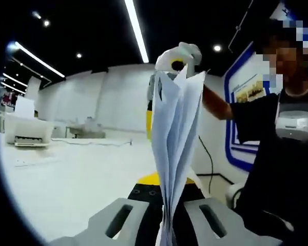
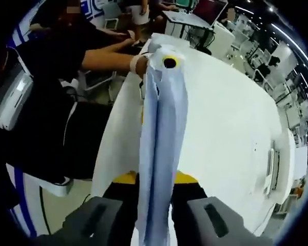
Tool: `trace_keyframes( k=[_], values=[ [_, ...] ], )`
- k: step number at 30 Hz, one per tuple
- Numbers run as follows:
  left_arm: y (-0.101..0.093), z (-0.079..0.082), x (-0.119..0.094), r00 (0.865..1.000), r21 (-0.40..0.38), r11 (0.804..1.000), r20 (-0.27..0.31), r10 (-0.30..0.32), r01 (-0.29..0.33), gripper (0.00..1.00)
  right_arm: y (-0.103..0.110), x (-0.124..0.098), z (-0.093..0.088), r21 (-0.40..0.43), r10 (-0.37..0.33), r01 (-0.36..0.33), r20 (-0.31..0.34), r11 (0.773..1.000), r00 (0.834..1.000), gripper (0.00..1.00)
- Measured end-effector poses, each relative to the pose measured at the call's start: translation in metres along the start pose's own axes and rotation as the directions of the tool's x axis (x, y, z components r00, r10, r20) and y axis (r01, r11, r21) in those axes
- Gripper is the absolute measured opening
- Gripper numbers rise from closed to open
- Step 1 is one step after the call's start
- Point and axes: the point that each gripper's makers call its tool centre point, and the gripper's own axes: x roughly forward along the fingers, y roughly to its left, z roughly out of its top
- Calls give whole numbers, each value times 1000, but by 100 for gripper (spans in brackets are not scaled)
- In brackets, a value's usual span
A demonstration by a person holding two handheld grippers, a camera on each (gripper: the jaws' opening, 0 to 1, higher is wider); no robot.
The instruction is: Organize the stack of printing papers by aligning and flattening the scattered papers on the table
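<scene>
I have the stack of papers (image 1: 174, 154) held up off the surface (image 1: 77, 184), caught at both ends. In the left gripper view my left tongs (image 1: 169, 225) are closed on the near edge of the stack, the sheets running edge-on away from the camera and fanning apart a little toward the far end. There the right tongs (image 1: 178, 59) come in and pinch the opposite edge, with the person's hand behind them.

In the right gripper view the same thing shows from the other end: the right tongs (image 2: 154, 225) are clamped on the papers (image 2: 161, 143), which stretch away as a narrow pale band to the left tongs (image 2: 167, 59) gripping the far edge. The white surface (image 2: 226, 133) lies beneath and beyond the stack.

A printer (image 1: 25, 130) sits at the far left of the surface in the left gripper view. The person (image 1: 282, 138) in a dark shirt stands beside the surface.
</scene>
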Motion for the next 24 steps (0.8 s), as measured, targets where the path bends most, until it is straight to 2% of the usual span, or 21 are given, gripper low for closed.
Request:
trace_keyframes(
  k=[2, 4, 6, 7, 8, 9, 10, 12, 13, 14, 15, 17, 18, 19, 22, 23, 24],
  values=[
    [0, 0, 3, 1000, -1, 1000, 3, -3, 3, 6, -1, 4, -2, -25, -4, 4, -30, 1000, 1000, 22],
    [-1, -1, 7, 1000, -3, 1000, 0, -6, 6, 6, 0, 11, -9, -28, 9, -12, -88, 1000, 996, 13],
    [-2, -2, 11, 1000, -10, 1000, -3, -10, 10, 6, -1, 15, -13, -31, -2, -1, -117, 1000, 993, 4],
    [-3, -2, 12, 1000, -4, 1000, -5, -7, 7, 6, 1, 14, -15, -39, 15, -20, -128, 999, 992, 0],
    [-1, -1, 11, 1000, 2, 1000, -5, 1, -1, 6, 1, 13, -14, -25, 13, -16, -123, 1000, 992, 0],
    [2, 6, 9, 999, -6, 1000, 35, 20, -20, 7, -1, 8, -11, 5, 3, -2, -89, 1000, 996, 0],
    [4, 12, 4, 997, -61, 998, 63, 38, -34, 11, -5, 1, -7, 13, -17, 18, -51, 1000, 999, 0],
    [13, 24, -7, 987, -178, 982, 140, 81, -55, 37, -13, -20, 0, 44, -65, 62, 68, 997, 996, 0],
    [14, 29, -12, 980, -233, 972, 178, 86, -43, 50, -16, -36, 8, 69, -88, 76, 184, 995, 979, 0],
    [15, 32, -15, 976, -263, 964, 197, 91, -37, 62, -18, -45, 13, 92, -102, 82, 251, 992, 962, 0],
    [18, 35, -19, 970, -287, 957, 216, 107, -41, 69, -20, -59, 20, 127, -124, 84, 352, 988, 928, 0],
    [24, 41, -22, 958, -256, 965, 257, 129, -61, 73, -21, -82, 26, 193, -141, 44, 526, 980, 839, 0],
    [27, 41, -21, 959, -231, 969, 247, 141, -83, 72, -23, -91, 28, 219, -152, 22, 597, 975, 787, 0],
    [28, 41, -17, 960, -213, 973, 239, 143, -92, 72, -22, -97, 28, 242, -158, -17, 683, 970, 713, 0],
    [25, 47, -2, 961, -196, 977, 245, 128, -81, 65, -19, -93, 21, 264, -190, -43, 786, 963, 588, 0],
    [25, 48, 0, 961, -196, 977, 245, 128, -81, 57, -19, -87, 16, 276, -203, -47, 802, 960, 562, 0],
    [25, 49, 5, 963, -194, 978, 236, 128, -82, 45, -19, -78, 9, 289, -225, -34, 807, 957, 547, 0]
  ],
)
